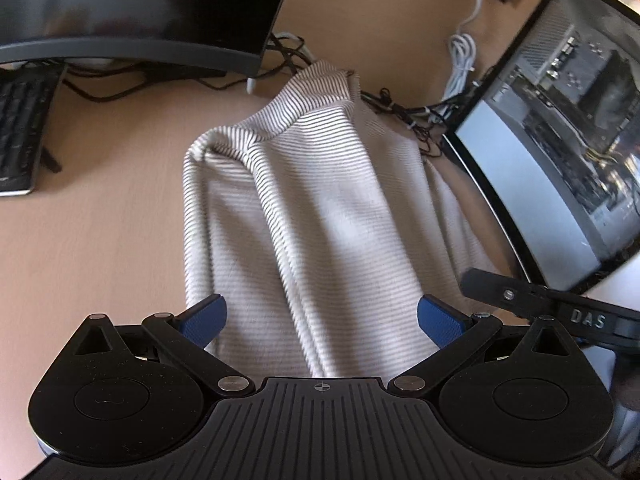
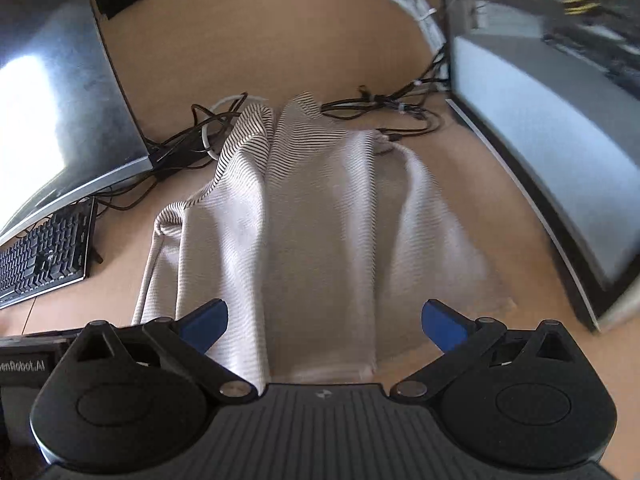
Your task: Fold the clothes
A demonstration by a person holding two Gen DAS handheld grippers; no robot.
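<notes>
Garment: a striped cloth point(image 1: 320, 200), pale with fine dark stripes, is lying rumpled on the counter point(image 1: 100, 240); long ridges and folds are running down its length.
Long axis: it is running straight away from both cameras, near hem at the tongs, far end reaching toward the cables point(image 1: 400, 108).
Far end: it is bunching into a peak with an edge turned over, darker stripes showing there point(image 2: 248, 136).
Left tongs point(image 1: 322, 320): blue pads are standing wide apart, one at each side of the near part of the cloth, gripping nothing.
Right tongs point(image 2: 324, 322): the pads are likewise spread wide, with the cloth's near hem lying between and below them, nothing clamped.
Nearer hand: neither is clearly nearer; both are hovering at the same near end, and the right tool's body is showing at the left view's right edge, so the two are close together.
Contact: whether either pad is touching fabric cannot be told.
Judgement: the coming move is likely turning on taking the near hem and carrying it along that axis toward the far end.
Surroundings: monitor point(image 1: 132, 8) and keyboard point(image 1: 20, 128) are sitting to the left, a computer case point(image 1: 568, 128) to the right, a white cord point(image 1: 464, 52) beyond.
</notes>
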